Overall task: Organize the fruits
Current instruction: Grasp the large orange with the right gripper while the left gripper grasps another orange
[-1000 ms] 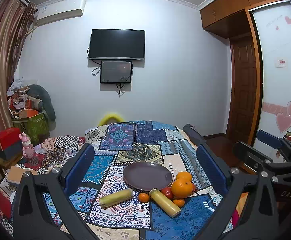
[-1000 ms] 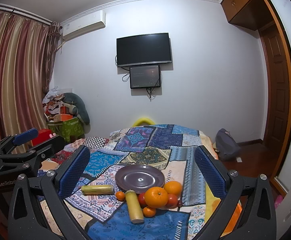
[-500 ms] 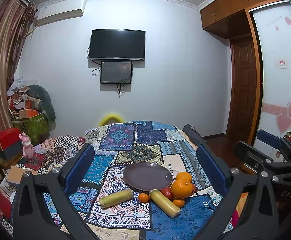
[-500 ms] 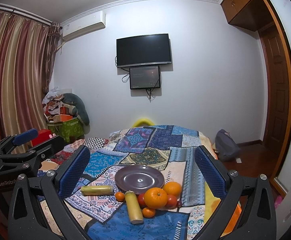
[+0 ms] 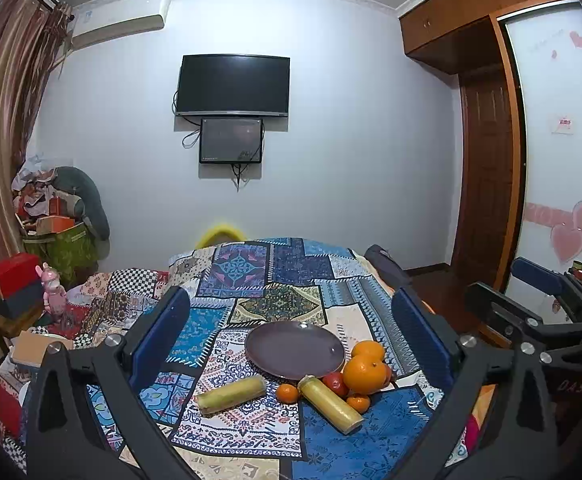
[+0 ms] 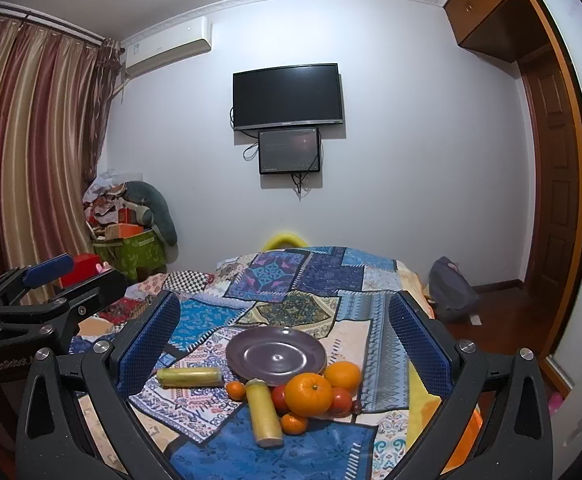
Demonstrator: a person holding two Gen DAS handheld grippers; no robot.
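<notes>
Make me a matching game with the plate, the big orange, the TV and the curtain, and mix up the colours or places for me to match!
Things:
1. plate
2. big orange
3. TV
4. curtain

Clues:
A. black, up on the wall
B. striped red and gold, hanging at the left side of the room
C. purple, with nothing on it
D. in front of the plate, among the small red and orange fruits

Pairs: 1-C, 2-D, 3-A, 4-B
</notes>
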